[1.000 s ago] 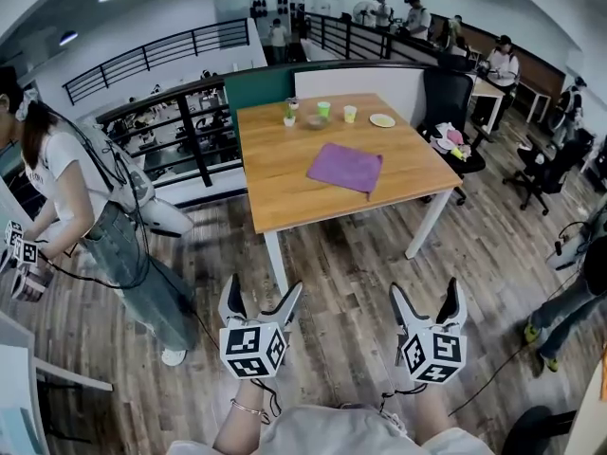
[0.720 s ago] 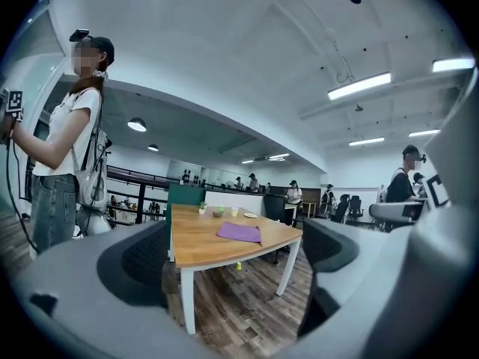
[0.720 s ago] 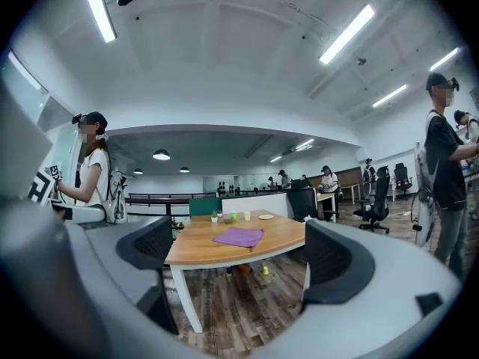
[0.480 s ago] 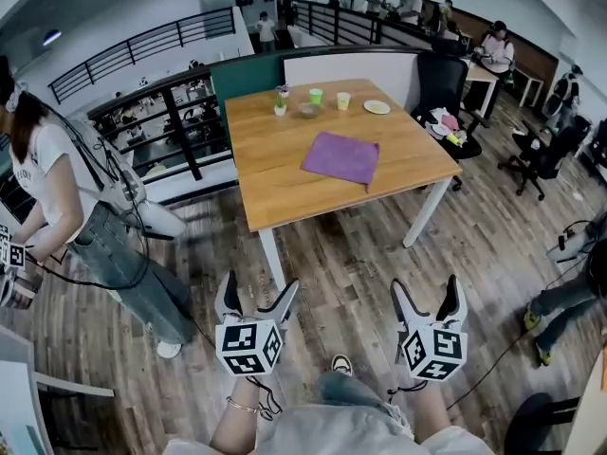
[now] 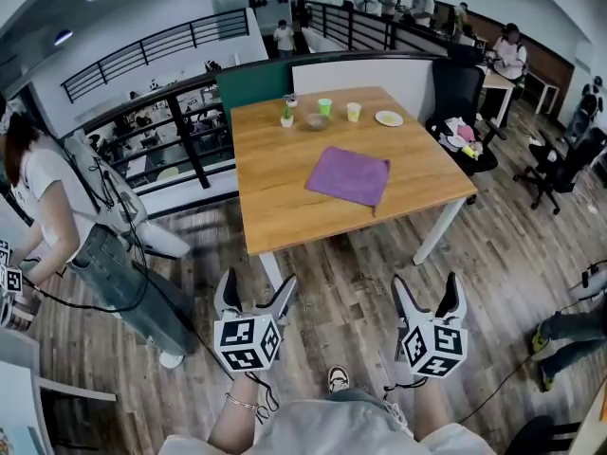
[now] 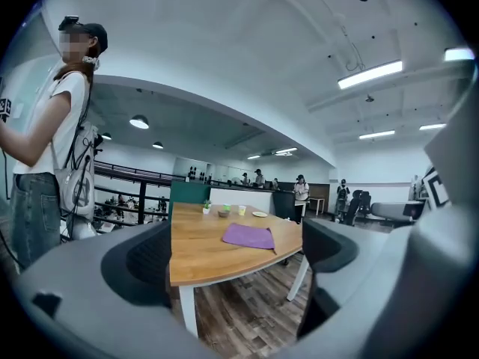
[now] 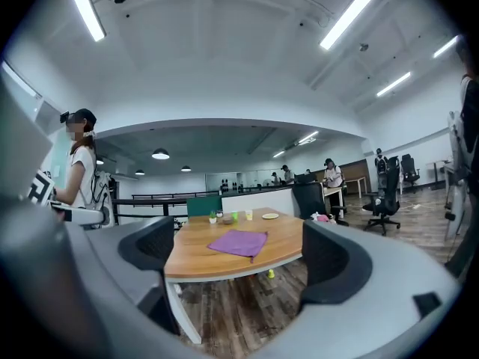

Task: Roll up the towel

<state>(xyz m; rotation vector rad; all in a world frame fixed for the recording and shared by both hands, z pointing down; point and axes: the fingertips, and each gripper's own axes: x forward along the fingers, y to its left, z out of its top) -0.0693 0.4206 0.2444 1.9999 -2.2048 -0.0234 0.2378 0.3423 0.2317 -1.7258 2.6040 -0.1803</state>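
A purple towel (image 5: 349, 177) lies flat and unfolded on the wooden table (image 5: 275, 192), right of the table's middle. It also shows as a small purple patch in the left gripper view (image 6: 249, 235) and the right gripper view (image 7: 238, 241). My left gripper (image 5: 254, 293) and right gripper (image 5: 427, 293) hang open over the floor, well short of the table's near edge. Nothing sits between either pair of jaws.
At the table's far edge stand a small potted plant (image 5: 287, 112), two cups (image 5: 325, 107), a bowl (image 5: 315, 121) and a plate (image 5: 389, 118). A person (image 5: 66, 226) with grippers stands at left. A black office chair (image 5: 460, 112) sits right of the table. A railing (image 5: 180, 121) runs behind.
The table and towel have shifted slightly in the head view as I step closer; a shoe now shows below. Both grippers stay open at the same height.
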